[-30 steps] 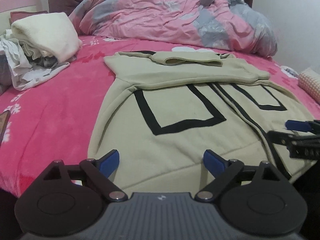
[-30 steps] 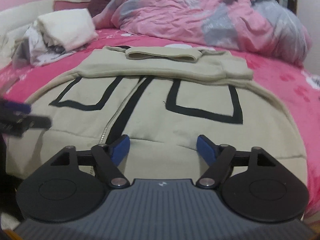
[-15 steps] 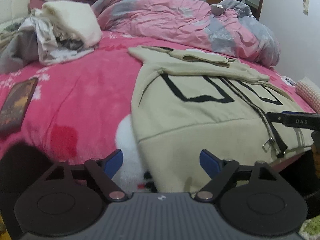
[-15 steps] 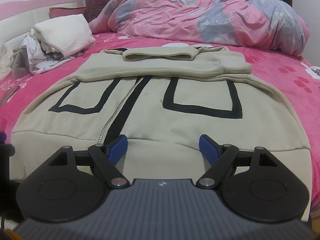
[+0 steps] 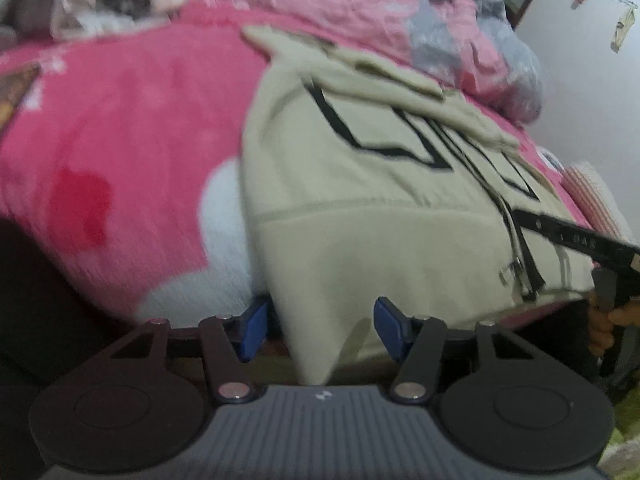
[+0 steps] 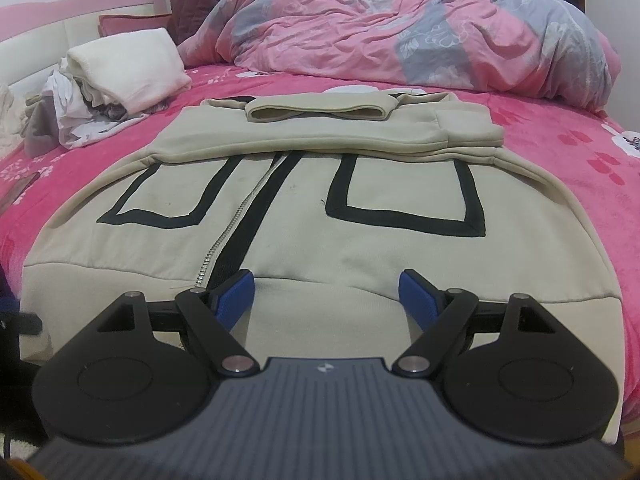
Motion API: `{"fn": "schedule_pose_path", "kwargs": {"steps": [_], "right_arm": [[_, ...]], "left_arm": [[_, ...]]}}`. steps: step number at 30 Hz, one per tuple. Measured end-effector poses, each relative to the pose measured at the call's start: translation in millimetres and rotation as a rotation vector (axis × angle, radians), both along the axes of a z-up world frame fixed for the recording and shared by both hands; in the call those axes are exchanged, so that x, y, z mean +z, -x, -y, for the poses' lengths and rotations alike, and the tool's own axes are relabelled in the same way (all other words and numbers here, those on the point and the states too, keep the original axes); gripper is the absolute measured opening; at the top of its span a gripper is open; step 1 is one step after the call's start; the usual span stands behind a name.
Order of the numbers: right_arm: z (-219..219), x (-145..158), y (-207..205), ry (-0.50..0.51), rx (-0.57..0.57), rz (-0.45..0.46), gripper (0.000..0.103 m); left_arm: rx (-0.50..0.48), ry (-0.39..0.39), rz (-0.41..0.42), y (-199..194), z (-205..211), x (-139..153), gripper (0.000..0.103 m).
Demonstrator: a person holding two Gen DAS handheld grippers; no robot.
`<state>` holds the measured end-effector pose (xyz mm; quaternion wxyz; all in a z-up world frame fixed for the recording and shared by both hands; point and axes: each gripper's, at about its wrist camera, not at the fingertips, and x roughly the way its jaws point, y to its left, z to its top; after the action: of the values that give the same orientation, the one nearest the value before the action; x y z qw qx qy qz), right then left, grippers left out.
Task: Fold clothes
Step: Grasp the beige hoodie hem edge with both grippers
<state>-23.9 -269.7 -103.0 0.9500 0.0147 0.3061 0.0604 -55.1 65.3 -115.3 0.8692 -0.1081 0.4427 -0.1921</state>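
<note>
A beige zip-up hoodie (image 6: 320, 208) with black rectangle outlines lies flat on the pink bed, sleeves folded across its top, hem hanging over the near edge. My right gripper (image 6: 326, 292) is open just above the hem, right of the zipper (image 6: 224, 240). In the blurred left wrist view, my left gripper (image 5: 320, 330) is open around the hoodie's (image 5: 360, 208) lower left hem corner, which hangs between the blue pads without being pinched. The right gripper's (image 5: 576, 240) black finger shows at that view's right edge, with a hand below it.
A heap of white and patterned clothes (image 6: 116, 92) sits at the back left. A crumpled pink and grey duvet (image 6: 400, 28) fills the back. The pink bedspread (image 5: 120, 140) lies bare left of the hoodie, with a dark flat object (image 5: 16, 92) at its far left.
My left gripper has dropped and moved to the hoodie's lower left corner, which now hangs between its pads. The right gripper has hardly moved over the hem.
</note>
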Motion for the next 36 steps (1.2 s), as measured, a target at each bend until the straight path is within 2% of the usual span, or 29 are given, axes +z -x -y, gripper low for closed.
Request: {"fn": "schedule_pose_path", "kwargs": {"steps": [3,6,8,11,15,21,26,29,30,32,34,35,36], "right_arm": [[0.0,-0.2,-0.1,0.000,0.002,0.002,0.080],[0.1,2.1,1.1,-0.003,-0.001,0.006,0.080],[-2.4,6.0,4.8,-0.002,-0.001,0.021,0.080],[-14.5,16.7,19.0,-0.001,0.078,0.095,0.080],[-48.8,27.3,46.6,0.058,0.317,0.199,0.081],[-96.1,22.6,73.2,0.124,0.651,0.228,0.081],[-135.3,19.0,92.0,0.270,0.828,0.277,0.081],[-153.2,14.3,98.8,0.367,0.879,0.309,0.079],[-158.0,11.8,100.0,0.402,0.881,0.320,0.076],[-164.0,8.9,100.4,0.445,0.875,0.327,0.059],[-165.8,8.5,98.8,0.459,0.858,0.321,0.038],[-166.7,8.3,98.0,0.466,0.850,0.317,0.032],[-167.6,8.1,97.2,0.473,0.842,0.314,0.019]], "left_arm": [[-0.005,0.017,-0.008,2.6,2.7,-3.1,0.055],[0.004,0.044,-0.009,4.0,0.8,-2.8,0.036],[0.014,0.077,-0.017,3.7,-5.2,-1.2,0.019],[0.028,0.153,-0.029,4.7,-17.4,1.0,0.012],[0.038,0.240,-0.040,6.2,-28.6,3.2,0.009],[0.063,0.422,-0.079,0.2,-42.6,6.6,0.008],[0.064,0.523,-0.095,-4.3,-46.6,9.1,0.008],[0.066,0.574,-0.106,-7.1,-48.5,9.4,0.008],[0.067,0.585,-0.110,-8.1,-48.5,8.7,0.008],[0.065,0.599,-0.113,-9.5,-48.7,7.8,0.008],[0.061,0.609,-0.110,-10.4,-49.1,7.4,0.008],[0.058,0.613,-0.108,-10.8,-49.3,7.3,0.012],[0.052,0.609,-0.096,-10.5,-49.4,8.7,0.016]]}}
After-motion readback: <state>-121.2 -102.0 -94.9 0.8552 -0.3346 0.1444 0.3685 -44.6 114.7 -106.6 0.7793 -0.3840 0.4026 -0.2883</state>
